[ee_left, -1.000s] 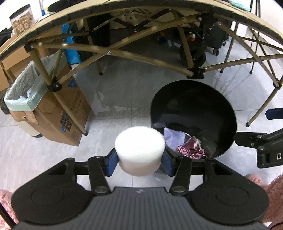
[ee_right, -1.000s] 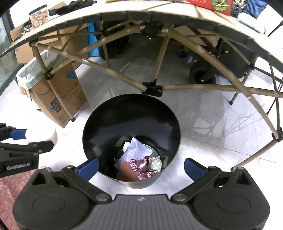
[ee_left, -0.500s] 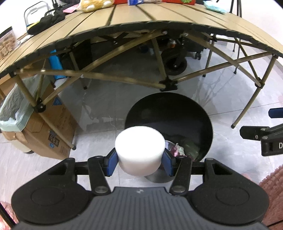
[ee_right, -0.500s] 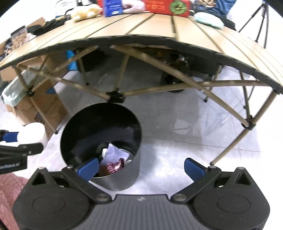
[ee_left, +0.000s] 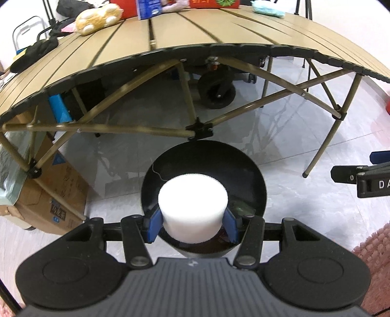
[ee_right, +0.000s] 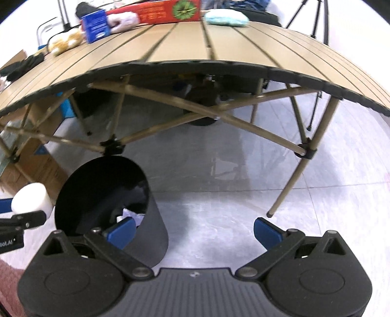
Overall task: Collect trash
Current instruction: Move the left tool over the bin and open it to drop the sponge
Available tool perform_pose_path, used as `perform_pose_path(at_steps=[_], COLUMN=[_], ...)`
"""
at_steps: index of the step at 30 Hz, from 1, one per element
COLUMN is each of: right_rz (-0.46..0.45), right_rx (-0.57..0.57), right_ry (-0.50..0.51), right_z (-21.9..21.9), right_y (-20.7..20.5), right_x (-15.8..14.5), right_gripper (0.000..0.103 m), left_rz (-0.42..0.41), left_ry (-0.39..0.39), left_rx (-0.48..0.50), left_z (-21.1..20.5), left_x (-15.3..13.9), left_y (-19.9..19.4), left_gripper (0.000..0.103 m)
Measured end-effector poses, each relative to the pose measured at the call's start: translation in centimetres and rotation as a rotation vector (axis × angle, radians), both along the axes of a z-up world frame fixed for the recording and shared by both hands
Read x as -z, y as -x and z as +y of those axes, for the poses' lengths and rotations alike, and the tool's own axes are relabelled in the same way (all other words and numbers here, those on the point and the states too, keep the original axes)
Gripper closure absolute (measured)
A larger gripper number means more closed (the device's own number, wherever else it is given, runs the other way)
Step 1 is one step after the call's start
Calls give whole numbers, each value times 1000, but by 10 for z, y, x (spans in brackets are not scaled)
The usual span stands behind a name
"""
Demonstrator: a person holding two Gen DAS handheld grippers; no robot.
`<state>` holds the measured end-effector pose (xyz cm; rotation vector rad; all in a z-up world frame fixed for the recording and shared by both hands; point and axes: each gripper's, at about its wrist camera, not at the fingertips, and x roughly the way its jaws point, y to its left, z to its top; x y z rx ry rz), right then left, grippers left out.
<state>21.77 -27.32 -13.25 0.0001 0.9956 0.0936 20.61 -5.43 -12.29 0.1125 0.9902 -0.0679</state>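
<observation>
The left gripper (ee_left: 193, 225) held a white foam cylinder (ee_left: 193, 207) clamped between its blue pads (ee_left: 154, 225), directly over the open mouth of the black trash bin (ee_left: 253, 180). The right gripper (ee_right: 193, 230) stood with its jaws spread wide and nothing between them, just to the right of the bin, over bare grey floor tiles (ee_right: 219, 219). Crumpled scraps (ee_right: 132, 214) lay at the bottom of the bin. To the bin's left sat a cardboard box (ee_left: 48, 200). Just behind the bin rose the crossed legs of a folding slat table (ee_left: 195, 46), its near edge overhanging the bin's far rim. Farthest from the bin, on the table's back edge, lay a yellow plush toy (ee_left: 97, 17), a blue box (ee_right: 95, 26), a red box (ee_right: 165, 13) and a pale blue cloth (ee_right: 226, 17).
</observation>
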Motion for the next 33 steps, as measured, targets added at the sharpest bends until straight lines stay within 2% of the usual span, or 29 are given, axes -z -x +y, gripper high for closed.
perform_pose_path(at_steps=[12, 24, 33], right_rz=[-6, 25, 29], right_rx=[82, 56, 19], right_ry=[-38, -23, 2], right_z=[-18, -8, 7], right_y=[-8, -15, -21], right_x=[5, 16, 21], right_gripper=[0, 0, 0], left_rz=[50, 106, 90], left_ry=[11, 29, 31], left_rx=[33, -1, -26], left_z=[-19, -19, -20], left_x=[16, 38, 43], left_y=[-18, -40, -57], left_gripper=[50, 50, 50])
